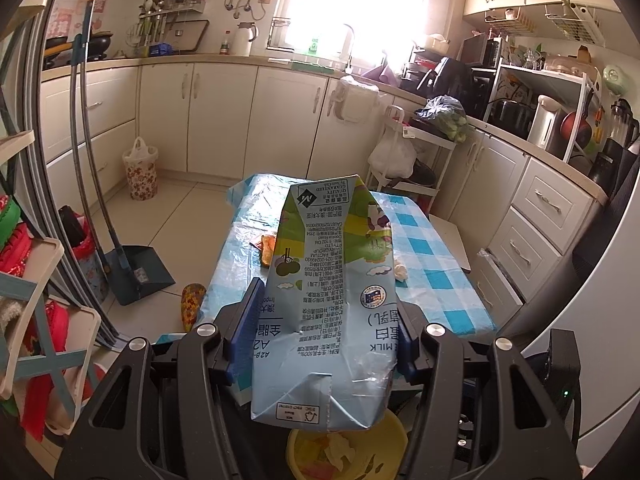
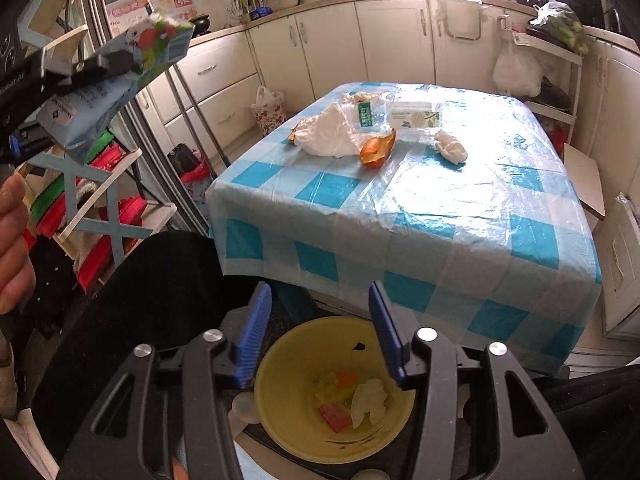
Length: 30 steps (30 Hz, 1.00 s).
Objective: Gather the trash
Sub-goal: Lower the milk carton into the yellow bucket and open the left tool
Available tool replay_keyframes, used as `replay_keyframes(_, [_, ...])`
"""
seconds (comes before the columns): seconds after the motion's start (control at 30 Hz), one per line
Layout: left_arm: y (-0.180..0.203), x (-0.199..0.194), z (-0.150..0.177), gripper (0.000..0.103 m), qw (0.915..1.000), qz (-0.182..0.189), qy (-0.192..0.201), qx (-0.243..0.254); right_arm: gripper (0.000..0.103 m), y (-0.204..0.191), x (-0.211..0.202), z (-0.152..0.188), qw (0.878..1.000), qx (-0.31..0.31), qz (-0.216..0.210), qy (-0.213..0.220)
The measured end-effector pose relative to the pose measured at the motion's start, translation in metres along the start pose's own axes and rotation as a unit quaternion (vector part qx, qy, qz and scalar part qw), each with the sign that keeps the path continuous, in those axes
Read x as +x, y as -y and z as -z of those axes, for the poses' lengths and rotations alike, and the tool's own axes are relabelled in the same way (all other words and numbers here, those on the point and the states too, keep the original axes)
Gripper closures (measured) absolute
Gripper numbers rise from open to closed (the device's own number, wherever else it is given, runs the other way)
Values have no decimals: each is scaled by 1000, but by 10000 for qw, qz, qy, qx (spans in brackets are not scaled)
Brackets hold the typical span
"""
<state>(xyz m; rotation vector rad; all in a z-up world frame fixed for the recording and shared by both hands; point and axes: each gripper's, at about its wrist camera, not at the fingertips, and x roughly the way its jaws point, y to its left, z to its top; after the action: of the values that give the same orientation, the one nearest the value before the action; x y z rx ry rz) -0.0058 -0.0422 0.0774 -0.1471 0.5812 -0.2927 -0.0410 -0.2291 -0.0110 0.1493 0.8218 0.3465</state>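
Observation:
A pale blue milk carton (image 1: pixel 320 240) lies lengthwise between the blue pads of my left gripper (image 1: pixel 326 292), which is shut on it; the right wrist view shows the same carton (image 2: pixel 116 92) held high at the left. My right gripper (image 2: pixel 320 292) is open and holds nothing, hanging over a yellow bin (image 2: pixel 288 364) on the floor. A white tissue (image 2: pixel 370 400) and coloured scraps lie inside the bin. On the blue-checked table (image 2: pixel 440 208) lie an orange peel (image 2: pixel 378 148), a white plastic bag (image 2: pixel 328 134), a crumpled tissue (image 2: pixel 450 146), a green-labelled wrapper (image 2: pixel 364 114) and a small box (image 2: pixel 414 116).
A person's hand (image 2: pixel 12 248) and a dark-clothed leg (image 2: pixel 140 280) are at the left of the bin. A dustpan with a long handle (image 1: pixel 136 272) and a flowered waste basket (image 1: pixel 141 176) stand by the cabinets. A shelf rack (image 1: pixel 36 280) fills the left side.

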Motion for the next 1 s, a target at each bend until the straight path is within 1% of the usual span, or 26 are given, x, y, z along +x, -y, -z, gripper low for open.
replay_keyframes(0.07, [0, -2, 1, 49, 10000, 11, -8, 0, 44, 3, -5, -1, 9999, 102, 22, 134])
replay_keyframes(0.17, [2, -4, 3, 49, 10000, 24, -19, 17, 41, 10, -11, -2, 9991, 261, 36, 337])
replay_keyframes(0.43, [8, -7, 5, 49, 9999, 86, -38, 87, 36, 25, -29, -5, 9937, 679, 147, 879])
replay_keyframes(0.63, [16, -5, 20, 49, 9994, 178, -187, 232, 34, 40, -42, -7, 9863, 1069, 213, 1242])
replay_keyframes(0.73, [23, -2, 32, 49, 9986, 236, -338, 344, 34, 46, -45, -8, 9838, 1212, 213, 1302])
replay_keyframes(0.87, [33, 9, 53, 49, 9958, 327, -679, 512, 34, 47, -48, -7, 9823, 1239, 237, 1386])
replay_keyframes(0.97, [40, 31, 71, 49, 9901, 331, -1186, 668, 34, 48, -50, -7, 9817, 1253, 248, 1414])
replay_keyframes(1.0, [43, 42, 78, 48, 9862, 344, -1446, 727, 34, 48, -50, -7, 9815, 1259, 247, 1418])
